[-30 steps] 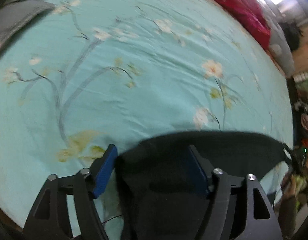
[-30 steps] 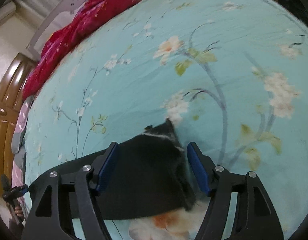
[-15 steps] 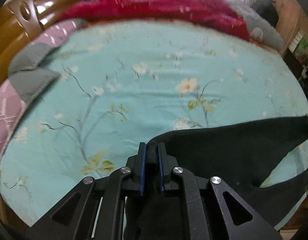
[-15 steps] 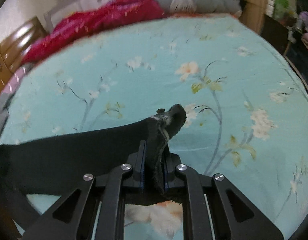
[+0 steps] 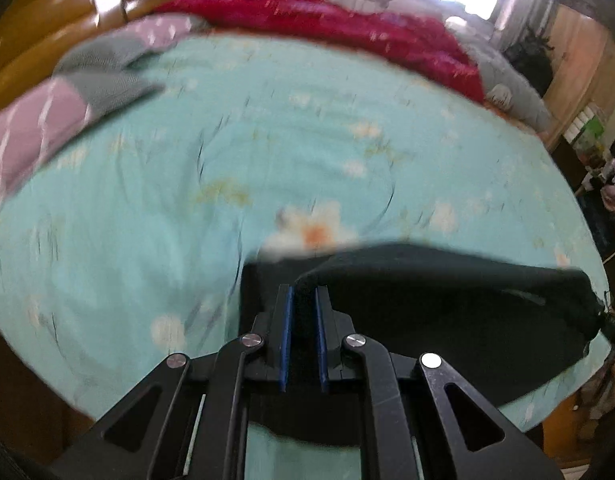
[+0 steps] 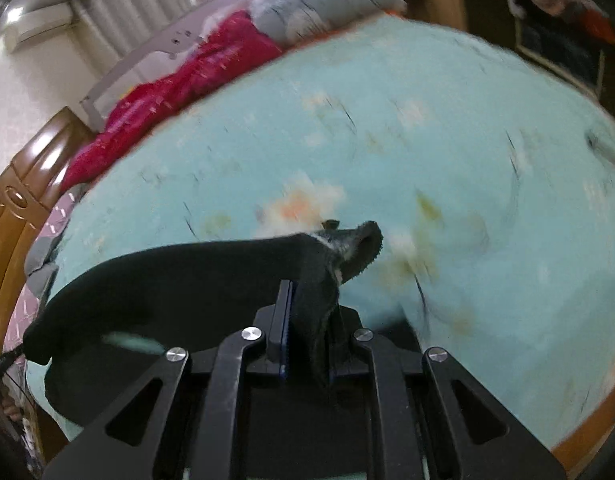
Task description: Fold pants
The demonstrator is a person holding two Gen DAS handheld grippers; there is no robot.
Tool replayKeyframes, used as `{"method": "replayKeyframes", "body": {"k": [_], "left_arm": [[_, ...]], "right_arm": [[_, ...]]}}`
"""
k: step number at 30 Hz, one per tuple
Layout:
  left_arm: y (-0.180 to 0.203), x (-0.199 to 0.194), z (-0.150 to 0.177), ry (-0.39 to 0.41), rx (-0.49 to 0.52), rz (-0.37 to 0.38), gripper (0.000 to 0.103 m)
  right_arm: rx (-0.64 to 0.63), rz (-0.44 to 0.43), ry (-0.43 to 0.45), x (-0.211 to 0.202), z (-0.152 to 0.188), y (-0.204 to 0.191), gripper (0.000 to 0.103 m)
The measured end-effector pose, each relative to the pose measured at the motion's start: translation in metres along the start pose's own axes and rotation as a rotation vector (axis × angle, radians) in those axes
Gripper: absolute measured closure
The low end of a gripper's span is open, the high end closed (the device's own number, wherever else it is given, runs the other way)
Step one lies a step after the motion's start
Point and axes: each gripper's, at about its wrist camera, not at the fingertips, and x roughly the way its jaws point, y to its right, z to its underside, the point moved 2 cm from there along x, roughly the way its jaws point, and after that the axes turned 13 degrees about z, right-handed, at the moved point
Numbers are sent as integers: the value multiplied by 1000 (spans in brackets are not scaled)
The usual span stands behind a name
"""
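Note:
Black pants (image 5: 447,304) hang stretched between my two grippers above a turquoise floral bedsheet (image 5: 227,160). My left gripper (image 5: 303,296) is shut on one corner of the pants; the cloth runs off to the right. My right gripper (image 6: 307,292) is shut on the other corner of the pants (image 6: 187,280), with a frayed tip sticking up past the fingers and the cloth running off to the left. Both views are blurred by motion.
A red blanket (image 5: 347,20) and grey pillows (image 5: 515,92) lie along the far side of the bed. Pink and grey cloth (image 5: 47,112) lies at the left by a wooden headboard (image 5: 67,12). Furniture and clutter (image 5: 603,168) stand beyond the bed's right edge.
Both grippers, open around the pants one second ago, have shut on the corners. They have since lifted the pants off the sheet and pulled back toward the near edge.

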Motion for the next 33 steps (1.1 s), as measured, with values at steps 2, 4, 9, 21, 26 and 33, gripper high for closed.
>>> {"method": "replayKeyframes", "body": {"k": [2,4,9,21,26,33], "left_arm": [[-11,6,17,-48,-32,-21,96],[-24,3,30,-70,-77,-41,96],[-41,-38,47,-2,-212,82,95],[15,11,5,5,-283,204,33],[-2,62,-1,-81,-406,173,36],[6,22,-38,35,-389,299,98]], "right_arm": [[30,25,-40,4,22,10,88],[69,37,-48,-1,36,20,85],[130,52,-71,-28,52,34,82],[293,-298,-183,-8,52,-39,37],[320,-326,-200,24,44,-64,46],[225,-382,-96,2,1,-91,94]]}}
